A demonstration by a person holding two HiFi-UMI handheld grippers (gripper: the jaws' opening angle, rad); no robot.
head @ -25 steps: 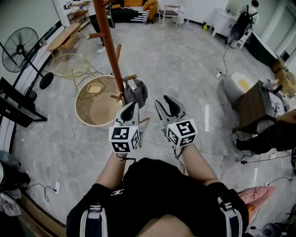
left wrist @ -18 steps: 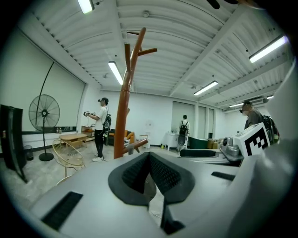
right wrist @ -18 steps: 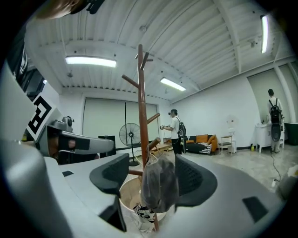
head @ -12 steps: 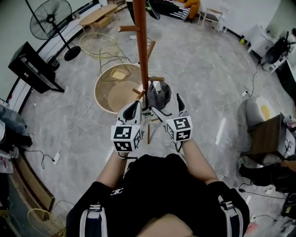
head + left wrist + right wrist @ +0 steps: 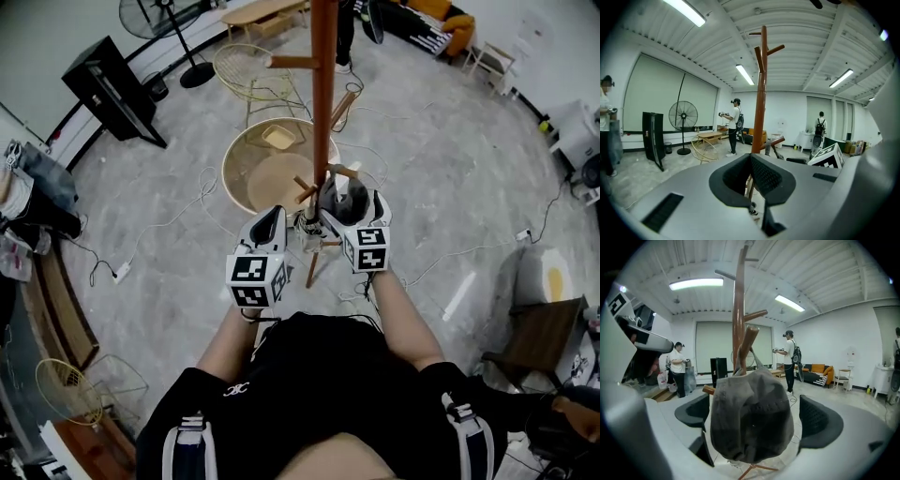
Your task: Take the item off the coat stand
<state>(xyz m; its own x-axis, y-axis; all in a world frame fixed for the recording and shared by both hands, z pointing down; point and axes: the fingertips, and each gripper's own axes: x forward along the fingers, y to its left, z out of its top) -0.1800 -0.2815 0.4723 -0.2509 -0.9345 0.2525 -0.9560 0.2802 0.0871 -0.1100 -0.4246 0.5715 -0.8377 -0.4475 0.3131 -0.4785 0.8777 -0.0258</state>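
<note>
The right gripper (image 5: pixel 353 214) had its jaws opening wide. Its own view showed the grey cap (image 5: pixel 752 423) hanging between them, which the head view barely did, on a peg of the coat stand (image 5: pixel 738 310) just beyond. The left gripper (image 5: pixel 751 161) alongside had its jaws pressed together and empty.

1. The coat stand (image 5: pixel 322 94) was reddish-brown wood, smooth with a soft sheen.
2. The item (image 5: pixel 752 420) was grey cloth: matt, faded and slightly crumpled.
3. The floor (image 5: pixel 441 169) looked like grey marbled stone or tile, polished and glossy enough to catch the light.
4. The left tool (image 5: pixel 750 158) had a smooth, matt grey plastic shell.
5. Its pads (image 5: pixel 766 176) were black and matt, finely ribbed.
</note>
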